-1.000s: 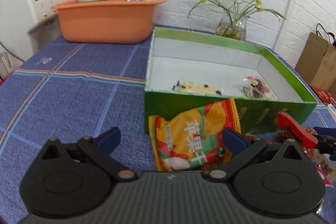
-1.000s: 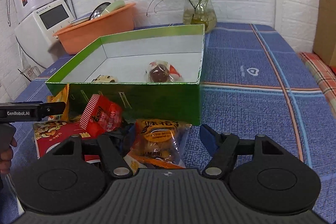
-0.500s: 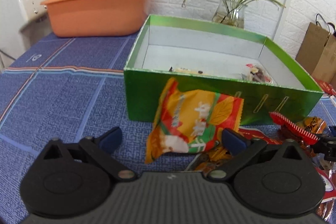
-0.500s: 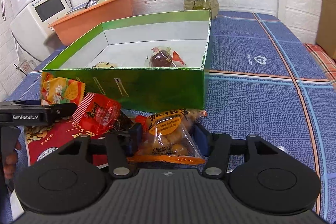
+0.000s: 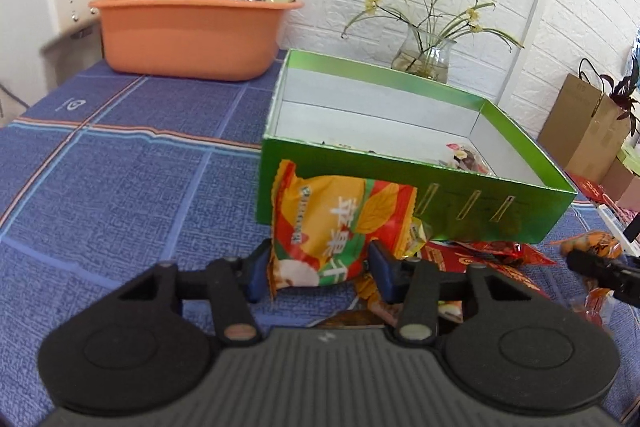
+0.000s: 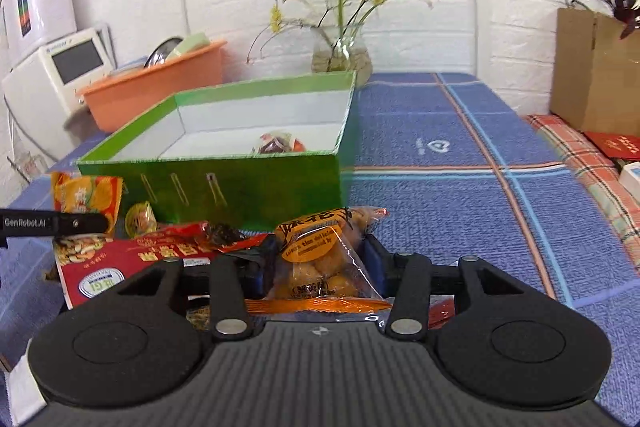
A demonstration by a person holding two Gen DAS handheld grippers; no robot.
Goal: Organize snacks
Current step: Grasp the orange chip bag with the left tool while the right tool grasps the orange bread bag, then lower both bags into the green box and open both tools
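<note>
While both jaws are closing, left gripper [image 5: 316, 265] pinching the orange-green packet [image 5: 336, 223], right gripper [image 6: 320, 267] the clear snack bag [image 6: 320, 259], each snack looks set for the green box [image 6: 240, 183]

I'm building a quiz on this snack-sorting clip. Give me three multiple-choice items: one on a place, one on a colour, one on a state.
1. Where does the glass vase stand?
A. behind the box
B. inside the box
C. in the tub

2. What colour is the outside of the box?
A. orange
B. green
C. white

3. What is between the closing fingers of the left gripper?
A. nothing
B. a spoon
C. an orange and red snack bag

Answers: 1 A, the vase rises beyond the box's far wall; 2 B, its walls are green; 3 C, the bag sits between the fingers.
</note>
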